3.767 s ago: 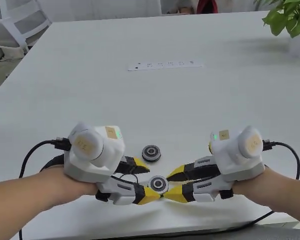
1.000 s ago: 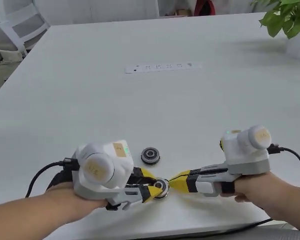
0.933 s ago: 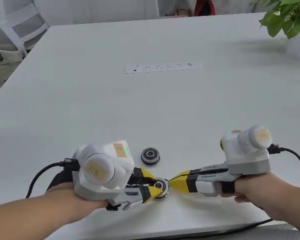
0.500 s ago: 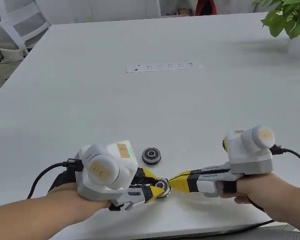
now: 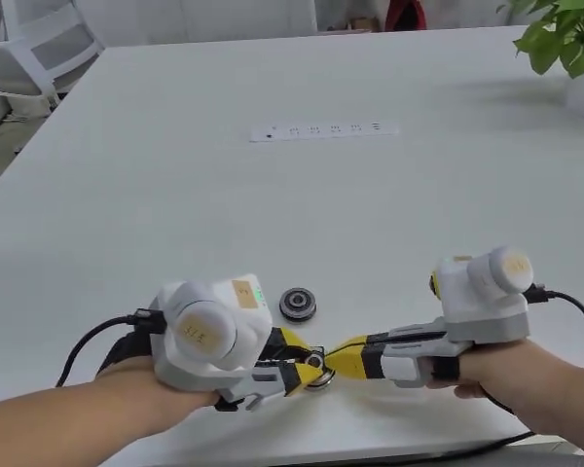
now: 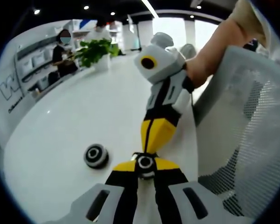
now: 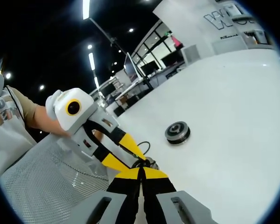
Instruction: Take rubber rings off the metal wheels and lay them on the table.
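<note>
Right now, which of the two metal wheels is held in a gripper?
The wheel nearer the person, clamped in the jaws of the left gripper. The other wheel lies free on the table, farther away, touched by nothing.

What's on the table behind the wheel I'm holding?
A second wheel, then a power strip farther back. The left tongs and right tongs hide the table under the held wheel.

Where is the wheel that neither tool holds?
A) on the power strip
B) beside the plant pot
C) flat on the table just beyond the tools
C: the loose wheel lies flat on the table, just past the tips of the left tool and right tool.
</note>
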A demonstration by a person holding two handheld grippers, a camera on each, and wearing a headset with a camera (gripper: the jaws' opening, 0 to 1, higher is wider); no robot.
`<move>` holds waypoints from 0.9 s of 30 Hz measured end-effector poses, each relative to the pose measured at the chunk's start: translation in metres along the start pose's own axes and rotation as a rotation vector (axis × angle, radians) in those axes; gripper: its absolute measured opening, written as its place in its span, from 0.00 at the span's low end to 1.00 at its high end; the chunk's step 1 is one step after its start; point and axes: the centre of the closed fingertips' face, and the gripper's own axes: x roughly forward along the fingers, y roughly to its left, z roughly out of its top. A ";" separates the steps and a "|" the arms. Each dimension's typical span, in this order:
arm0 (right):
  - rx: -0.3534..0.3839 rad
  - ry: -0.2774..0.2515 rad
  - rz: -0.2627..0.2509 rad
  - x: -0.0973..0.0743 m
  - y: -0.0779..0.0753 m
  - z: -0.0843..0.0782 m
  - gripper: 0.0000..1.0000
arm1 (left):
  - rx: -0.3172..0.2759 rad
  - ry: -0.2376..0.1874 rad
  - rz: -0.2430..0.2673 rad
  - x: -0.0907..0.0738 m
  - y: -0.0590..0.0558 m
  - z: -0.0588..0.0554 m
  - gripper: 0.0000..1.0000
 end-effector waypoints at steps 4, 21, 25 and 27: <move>-0.010 0.004 0.000 0.001 0.001 0.000 0.00 | 0.001 -0.003 0.003 0.000 0.000 0.000 0.12; -0.004 -0.006 0.048 0.004 0.013 0.002 0.00 | 0.001 -0.011 0.004 0.000 -0.002 0.001 0.12; 0.001 -0.011 0.058 0.004 0.014 0.002 0.00 | 0.001 -0.013 0.004 0.000 -0.001 0.001 0.12; 0.002 -0.018 0.059 0.003 0.013 0.003 0.00 | 0.001 -0.014 0.003 0.000 -0.001 0.001 0.12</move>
